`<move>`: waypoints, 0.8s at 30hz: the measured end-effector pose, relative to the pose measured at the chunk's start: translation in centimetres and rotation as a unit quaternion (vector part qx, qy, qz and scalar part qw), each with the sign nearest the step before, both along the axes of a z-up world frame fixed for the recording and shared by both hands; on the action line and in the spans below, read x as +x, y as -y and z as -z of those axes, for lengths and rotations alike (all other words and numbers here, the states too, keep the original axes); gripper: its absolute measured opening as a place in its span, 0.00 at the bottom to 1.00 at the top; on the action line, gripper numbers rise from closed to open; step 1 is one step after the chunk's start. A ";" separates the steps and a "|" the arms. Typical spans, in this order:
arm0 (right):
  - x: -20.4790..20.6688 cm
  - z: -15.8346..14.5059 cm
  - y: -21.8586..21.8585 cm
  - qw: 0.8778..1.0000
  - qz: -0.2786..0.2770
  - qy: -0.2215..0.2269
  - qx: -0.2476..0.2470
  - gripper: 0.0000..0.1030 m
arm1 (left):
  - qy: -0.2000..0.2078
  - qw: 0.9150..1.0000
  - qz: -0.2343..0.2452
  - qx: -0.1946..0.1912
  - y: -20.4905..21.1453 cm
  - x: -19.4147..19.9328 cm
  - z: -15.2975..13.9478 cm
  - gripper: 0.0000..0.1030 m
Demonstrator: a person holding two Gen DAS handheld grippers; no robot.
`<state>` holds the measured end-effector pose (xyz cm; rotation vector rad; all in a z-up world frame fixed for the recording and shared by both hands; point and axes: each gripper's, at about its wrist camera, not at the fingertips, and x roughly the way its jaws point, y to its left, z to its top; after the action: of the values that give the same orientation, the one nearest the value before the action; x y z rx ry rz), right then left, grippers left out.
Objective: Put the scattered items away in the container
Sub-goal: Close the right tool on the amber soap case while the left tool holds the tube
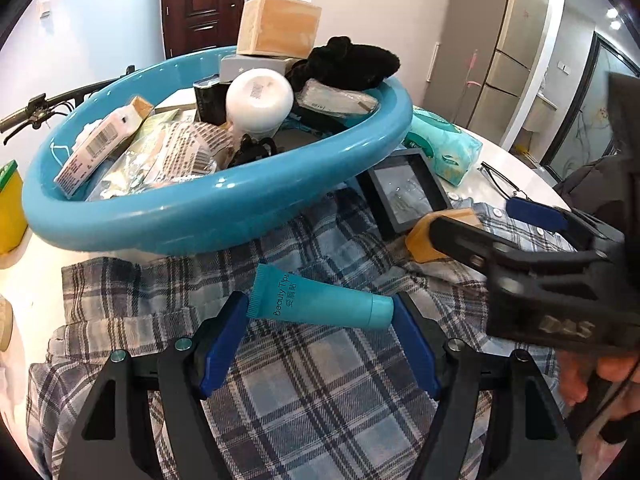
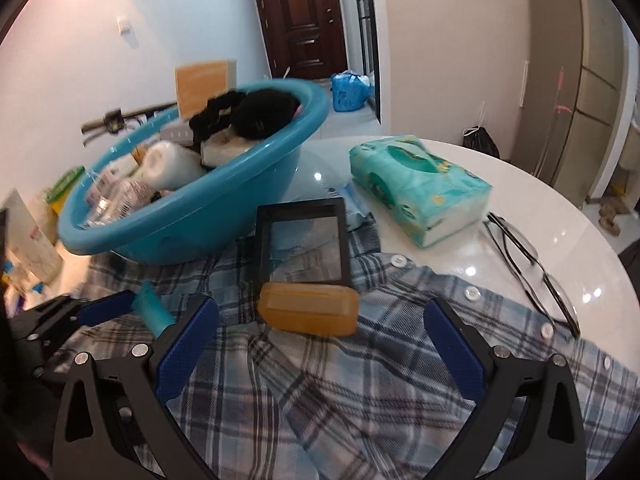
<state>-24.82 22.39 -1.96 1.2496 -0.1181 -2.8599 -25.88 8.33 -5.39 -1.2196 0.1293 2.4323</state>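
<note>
A blue plastic basin [image 1: 224, 204] full of toiletries, boxes and black cloth stands on the white table; it also shows in the right wrist view [image 2: 192, 220]. My left gripper [image 1: 320, 308] is shut on a teal tube [image 1: 320, 300], held end to end above a plaid shirt [image 1: 320, 392]. The tube shows in the right view [image 2: 154, 312]. My right gripper [image 2: 320, 316] is open, its fingers either side of an amber soap case [image 2: 308, 308] lying on the shirt [image 2: 380, 400]. In the left view the right gripper [image 1: 496, 220] reaches in from the right beside the case [image 1: 424, 240].
A black-framed clear box [image 2: 304, 240] lies against the basin, also in the left view [image 1: 404, 196]. A teal tissue pack [image 2: 420, 188] and glasses [image 2: 528, 264] lie at the right on the table. A yellow container [image 1: 10, 212] stands at the left edge.
</note>
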 end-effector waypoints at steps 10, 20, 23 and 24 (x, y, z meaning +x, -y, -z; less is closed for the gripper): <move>-1.3 1.7 0.1 1.000 0.002 0.018 -0.011 0.82 | -0.017 0.999 -0.029 -0.005 1.3 0.9 -0.6 0.73; -0.7 2.0 -0.9 0.999 0.020 0.003 -0.031 0.80 | -0.014 0.997 -0.073 -0.019 1.3 2.2 0.6 0.73; -0.7 2.3 -1.3 0.999 0.010 0.014 -0.042 0.80 | -0.004 0.996 -0.085 -0.018 1.3 2.4 1.1 0.73; -0.7 2.2 -1.5 0.999 0.009 0.013 -0.046 0.80 | -0.003 0.996 -0.091 -0.018 1.3 2.5 1.2 0.73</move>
<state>-25.55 23.86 -4.17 1.2760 -0.2583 -2.8177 -23.35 7.00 -6.63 -1.2913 0.0676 2.5997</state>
